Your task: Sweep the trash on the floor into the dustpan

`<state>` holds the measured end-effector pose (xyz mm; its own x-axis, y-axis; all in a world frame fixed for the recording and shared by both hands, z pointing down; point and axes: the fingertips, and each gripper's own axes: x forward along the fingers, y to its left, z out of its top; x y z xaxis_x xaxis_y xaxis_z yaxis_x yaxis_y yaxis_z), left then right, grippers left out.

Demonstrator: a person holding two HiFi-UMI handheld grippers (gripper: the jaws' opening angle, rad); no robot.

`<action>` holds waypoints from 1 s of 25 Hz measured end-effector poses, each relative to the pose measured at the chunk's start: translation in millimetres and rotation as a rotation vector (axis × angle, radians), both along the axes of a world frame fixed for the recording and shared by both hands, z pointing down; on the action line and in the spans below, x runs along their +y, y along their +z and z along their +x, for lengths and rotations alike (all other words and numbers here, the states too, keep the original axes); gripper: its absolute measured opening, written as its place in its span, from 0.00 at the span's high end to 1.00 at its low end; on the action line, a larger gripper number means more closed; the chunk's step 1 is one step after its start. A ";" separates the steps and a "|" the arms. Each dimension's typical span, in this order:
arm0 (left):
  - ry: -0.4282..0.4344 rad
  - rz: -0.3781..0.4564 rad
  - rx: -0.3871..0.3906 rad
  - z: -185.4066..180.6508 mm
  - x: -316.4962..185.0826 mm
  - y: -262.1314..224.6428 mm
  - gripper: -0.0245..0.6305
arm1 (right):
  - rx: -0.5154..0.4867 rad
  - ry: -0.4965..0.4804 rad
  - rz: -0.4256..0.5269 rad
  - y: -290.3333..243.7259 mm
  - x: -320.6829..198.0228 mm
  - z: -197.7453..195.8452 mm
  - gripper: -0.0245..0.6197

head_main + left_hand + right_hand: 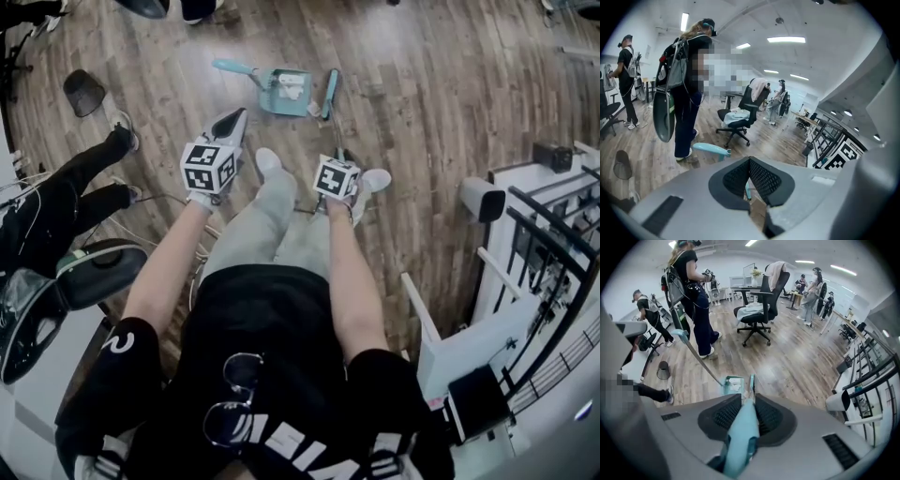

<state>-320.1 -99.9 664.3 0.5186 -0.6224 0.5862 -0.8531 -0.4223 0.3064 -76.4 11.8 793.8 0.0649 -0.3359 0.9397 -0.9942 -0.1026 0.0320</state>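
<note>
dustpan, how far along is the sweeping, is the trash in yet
Done: white trash lies in the dustpan. In hand: the right gripper is shut on the broom, its head beside the dustpan. The left gripper is shut and empty. Left: no other trash shows on the floor, so probably little.

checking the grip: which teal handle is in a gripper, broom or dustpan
The broom handle, clamped between the right gripper jaws. The dustpan handle sticks up free, with nothing holding it.
</note>
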 end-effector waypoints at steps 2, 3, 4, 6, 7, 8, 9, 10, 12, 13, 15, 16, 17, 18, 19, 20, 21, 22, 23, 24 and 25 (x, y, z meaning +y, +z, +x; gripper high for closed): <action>-0.005 -0.005 -0.002 -7.2 1.1 1.5 0.96 | -0.076 0.041 0.033 -2.4 -7.4 -14.6 0.83; -0.006 -0.007 -0.003 -10.3 0.5 2.5 0.96 | -0.120 0.064 0.052 -3.4 -12.0 -20.9 0.83; -0.008 -0.007 -0.004 -13.1 -0.5 3.4 0.96 | -0.155 0.078 0.070 -4.7 -16.5 -26.0 0.83; -0.012 -0.008 -0.006 -16.9 -2.6 5.3 0.96 | -0.175 0.078 0.089 -6.4 -22.6 -29.8 0.83; -0.013 -0.008 -0.008 -17.8 -3.5 6.1 0.96 | -0.169 0.076 0.091 -6.5 -24.0 -28.0 0.83; -0.014 -0.007 -0.010 -17.9 -4.4 6.7 0.96 | -0.164 0.081 0.091 -6.4 -24.6 -24.8 0.83; -0.014 -0.007 -0.011 -17.2 -5.1 6.6 0.96 | -0.165 0.091 0.088 -6.3 -24.5 -21.1 0.83; -0.013 -0.007 -0.012 -15.6 -5.6 5.9 0.96 | -0.170 0.101 0.084 -6.8 -24.1 -17.4 0.83; -0.010 -0.004 -0.015 -9.6 -6.4 2.3 0.96 | -0.180 0.109 0.080 -10.2 -23.9 -10.4 0.83; -0.007 -0.002 -0.017 -5.2 -7.1 -0.6 0.96 | -0.181 0.107 0.080 -13.2 -24.2 -6.3 0.83; -0.005 0.003 -0.022 5.1 -8.5 -8.9 0.96 | -0.174 0.095 0.085 -22.4 -25.4 5.0 0.83; -0.006 0.006 -0.024 10.6 -8.8 -14.0 0.96 | -0.167 0.087 0.086 -28.2 -25.2 12.1 0.83; -0.008 0.008 -0.026 16.0 -8.9 -19.7 0.96 | -0.163 0.081 0.085 -34.6 -24.6 19.1 0.83; -0.011 0.010 -0.029 21.6 -9.3 -25.8 0.96 | -0.163 0.076 0.084 -41.6 -24.7 26.1 0.83; -0.013 0.015 -0.033 27.8 -10.9 -32.6 0.96 | -0.163 0.069 0.085 -49.6 -26.5 34.1 0.83; -0.016 0.023 -0.037 34.8 -14.2 -40.2 0.96 | -0.162 0.061 0.088 -58.3 -30.4 43.5 0.83; -0.023 0.031 -0.039 42.2 -18.3 -48.5 0.96 | -0.161 0.049 0.088 -67.7 -35.0 53.9 0.83; -0.034 0.034 -0.036 49.4 -21.1 -57.5 0.96 | -0.160 0.034 0.087 -77.9 -38.3 64.4 0.83; -0.050 0.032 -0.029 56.3 -21.9 -67.1 0.96 | -0.161 0.015 0.084 -89.0 -39.5 74.2 0.83; -0.067 0.031 -0.020 63.5 -21.7 -77.6 0.96 | -0.166 -0.008 0.081 -100.8 -40.2 83.5 0.83; -0.081 0.037 -0.009 71.4 -23.4 -89.1 0.96 | -0.171 -0.033 0.085 -113.2 -43.4 92.7 0.83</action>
